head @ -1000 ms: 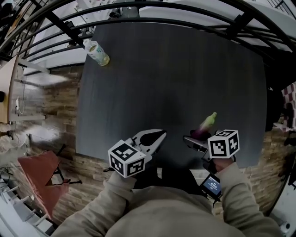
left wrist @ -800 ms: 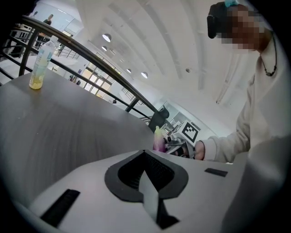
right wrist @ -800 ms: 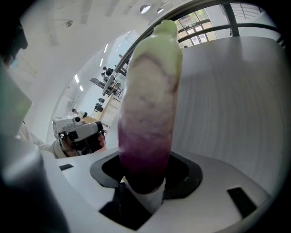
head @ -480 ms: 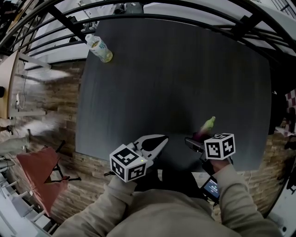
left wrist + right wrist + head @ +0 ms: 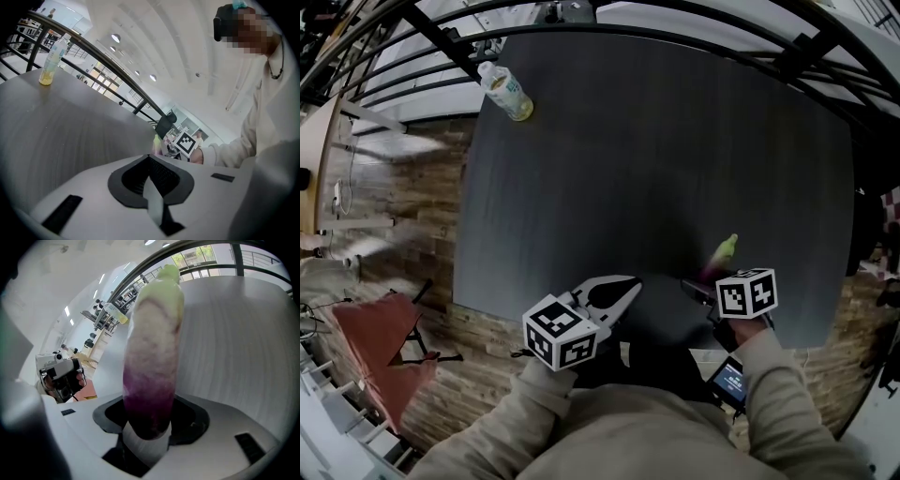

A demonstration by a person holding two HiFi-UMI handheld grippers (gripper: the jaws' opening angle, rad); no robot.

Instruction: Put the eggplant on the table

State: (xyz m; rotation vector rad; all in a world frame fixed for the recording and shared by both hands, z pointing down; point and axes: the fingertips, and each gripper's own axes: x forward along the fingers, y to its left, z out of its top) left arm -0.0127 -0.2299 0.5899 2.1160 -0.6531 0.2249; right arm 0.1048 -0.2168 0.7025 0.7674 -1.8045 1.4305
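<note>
The eggplant (image 5: 720,255), purple at its base and pale green at its tip, is held over the near right part of the dark table (image 5: 656,150). My right gripper (image 5: 705,281) is shut on its purple end. In the right gripper view the eggplant (image 5: 152,362) rises from between the jaws of the right gripper (image 5: 149,420), with its tip pointing out over the table top. Whether it touches the table I cannot tell. My left gripper (image 5: 619,292) hangs at the table's near edge, shut and holding nothing. The left gripper (image 5: 149,161) view shows the eggplant (image 5: 157,139) small and far off.
A plastic bottle (image 5: 506,91) with yellowish liquid stands at the table's far left corner, also as the bottle (image 5: 50,60). A black railing (image 5: 694,33) curves past the far side. A red chair (image 5: 380,352) stands on the floor at the lower left.
My right gripper has sunk closer to the table with the eggplant still in it. The left gripper has stayed about where it was.
</note>
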